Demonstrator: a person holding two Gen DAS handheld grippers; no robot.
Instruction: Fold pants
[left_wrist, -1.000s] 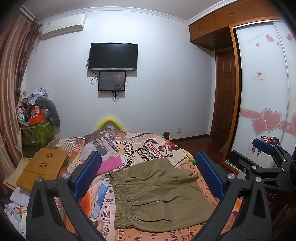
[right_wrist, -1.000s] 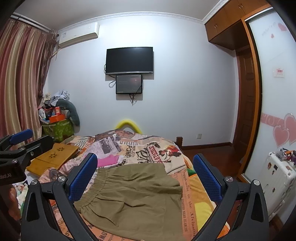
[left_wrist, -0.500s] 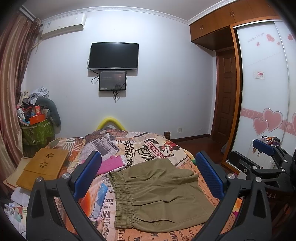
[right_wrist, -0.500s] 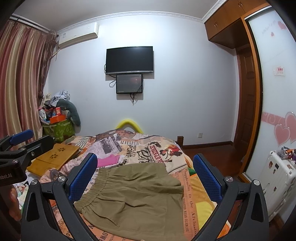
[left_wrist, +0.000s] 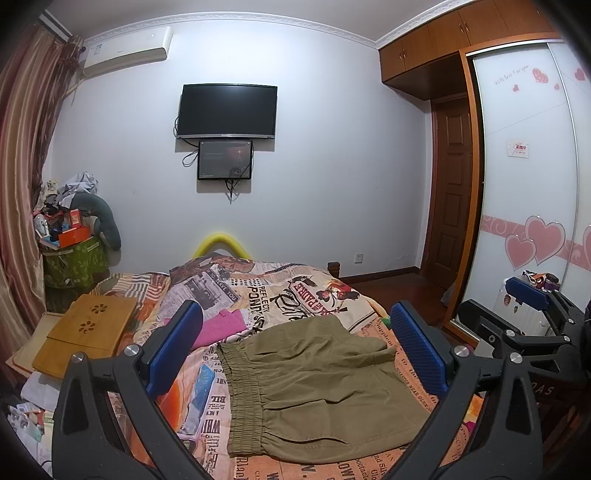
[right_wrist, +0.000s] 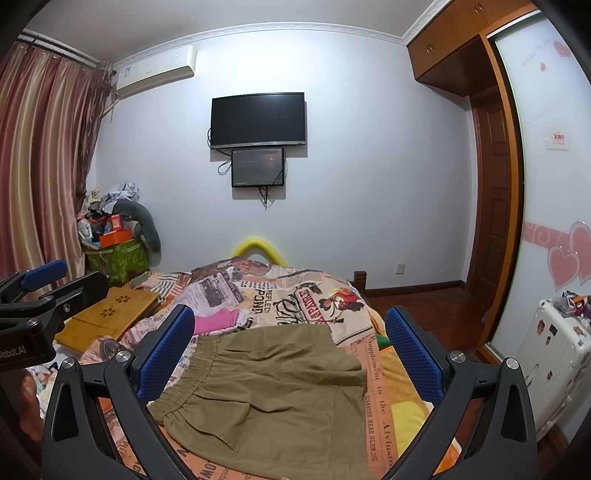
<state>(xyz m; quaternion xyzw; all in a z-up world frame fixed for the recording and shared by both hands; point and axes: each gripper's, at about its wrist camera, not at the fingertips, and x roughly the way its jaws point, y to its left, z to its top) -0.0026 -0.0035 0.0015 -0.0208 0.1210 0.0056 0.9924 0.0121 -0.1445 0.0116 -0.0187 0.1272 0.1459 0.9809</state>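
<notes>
Olive-green pants (left_wrist: 314, 384) lie folded flat on the bed, elastic waistband to the left; they also show in the right wrist view (right_wrist: 266, 398). My left gripper (left_wrist: 295, 347) is open and empty, held above the pants' near side. My right gripper (right_wrist: 288, 354) is open and empty too, above the pants. The right gripper shows at the right edge of the left wrist view (left_wrist: 524, 317); the left gripper shows at the left edge of the right wrist view (right_wrist: 40, 295).
The bed (left_wrist: 295, 291) has a newspaper-print cover. A pink cloth (left_wrist: 221, 328) lies left of the pants. A wooden lap tray (left_wrist: 88, 332) sits at the bed's left. A cluttered green basket (left_wrist: 74, 258) stands far left. A white suitcase (right_wrist: 554, 358) and wardrobe stand right.
</notes>
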